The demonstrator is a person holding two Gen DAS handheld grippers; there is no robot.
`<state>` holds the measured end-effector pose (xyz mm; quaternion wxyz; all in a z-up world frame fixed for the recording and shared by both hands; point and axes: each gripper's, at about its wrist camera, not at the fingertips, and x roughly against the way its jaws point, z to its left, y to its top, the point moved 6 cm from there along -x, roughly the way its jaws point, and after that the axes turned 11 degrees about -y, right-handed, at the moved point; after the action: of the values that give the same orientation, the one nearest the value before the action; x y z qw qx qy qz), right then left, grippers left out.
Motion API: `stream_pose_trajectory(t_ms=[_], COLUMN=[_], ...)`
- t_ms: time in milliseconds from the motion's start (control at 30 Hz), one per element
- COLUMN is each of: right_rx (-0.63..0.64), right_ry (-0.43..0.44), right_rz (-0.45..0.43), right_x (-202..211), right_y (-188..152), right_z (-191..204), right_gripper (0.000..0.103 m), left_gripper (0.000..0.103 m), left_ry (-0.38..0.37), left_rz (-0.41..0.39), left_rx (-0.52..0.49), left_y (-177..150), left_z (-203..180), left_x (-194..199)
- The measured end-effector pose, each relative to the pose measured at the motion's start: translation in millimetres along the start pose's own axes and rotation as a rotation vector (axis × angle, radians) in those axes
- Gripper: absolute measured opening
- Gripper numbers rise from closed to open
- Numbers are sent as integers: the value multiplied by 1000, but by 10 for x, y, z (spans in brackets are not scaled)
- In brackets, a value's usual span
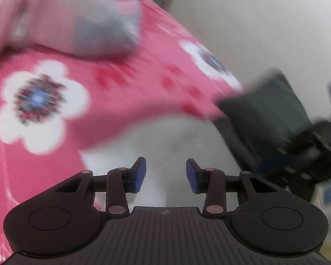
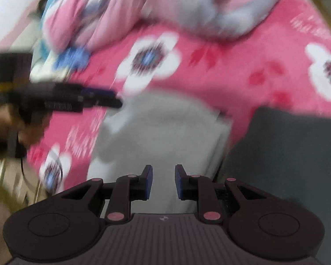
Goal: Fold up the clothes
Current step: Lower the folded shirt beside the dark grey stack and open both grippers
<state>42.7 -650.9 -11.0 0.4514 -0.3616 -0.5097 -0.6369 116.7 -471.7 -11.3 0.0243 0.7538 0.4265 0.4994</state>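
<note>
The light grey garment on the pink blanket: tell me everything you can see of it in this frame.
The light grey garment lies flat on the pink flowered blanket, roughly rectangular as if already folded, soft and plain, no print visible. Motion blur hides seams and details. A dark grey garment lies close beside it on its right; whether they touch is unclear. The right gripper is open just above its near end, and the left gripper reaches its far left corner. Neither holds it.

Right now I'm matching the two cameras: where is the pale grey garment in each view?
Left wrist: pale grey garment at bottom centre, ahead of the open fingers.
Right wrist: it lies centre, ahead of the open fingers, left of a dark garment.
Shared landmark: pink flowered blanket.
</note>
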Motion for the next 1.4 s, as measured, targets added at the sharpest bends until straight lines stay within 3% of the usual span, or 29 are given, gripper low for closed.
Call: stream_pose_trajectory(t_ms=[100,167,200,300,333,467,533,933,1067,1200,1300,1400], right_rx=[20,35,50,71,57,4,-32,-198,-209,-154,-133,-179], right_ry=[47,66,44,-164,-188,-78,-65,-297,-266,-255,-263,-343], right_rz=[72,114,139,227,236,191,151,128,56,115,183,250], right_x=[-136,-234,-297,-487,-483,-223,-123,-443,-151,-69,-109,-352], right_y=[-213,-342,-420,-632,-656,-565,-467,-444,-475,-747,-1015,-1281], right_z=[122,205,234,129,101,169,158,-33,88,252,347,256], right_gripper=[23,23,23,23,21,22,23,21,22,23,24,24], left_gripper=[39,39,39,39,39,39,39,39,39,40,40,40], left_ry=[-106,-136,-135,-113,-111,-108,-105,-71,-72,-173,-261,-271], left_rz=[131,191,214,233,233,233,240,234,233,297,412,451], left_rx=[-62,-80,-81,-68,-66,-96,-117,-186,-212,-295,-351,-377], left_y=[-311,-481,-550,-634,-636,-633,-641,-653,-656,-845,-1148,-1395], left_z=[-252,-330,-332,-272,-261,-278,-279,-323,-368,-557,-634,-542], left_x=[-199,-341,-415,-540,-553,-537,-543,-380,-283,-251,-408,-593])
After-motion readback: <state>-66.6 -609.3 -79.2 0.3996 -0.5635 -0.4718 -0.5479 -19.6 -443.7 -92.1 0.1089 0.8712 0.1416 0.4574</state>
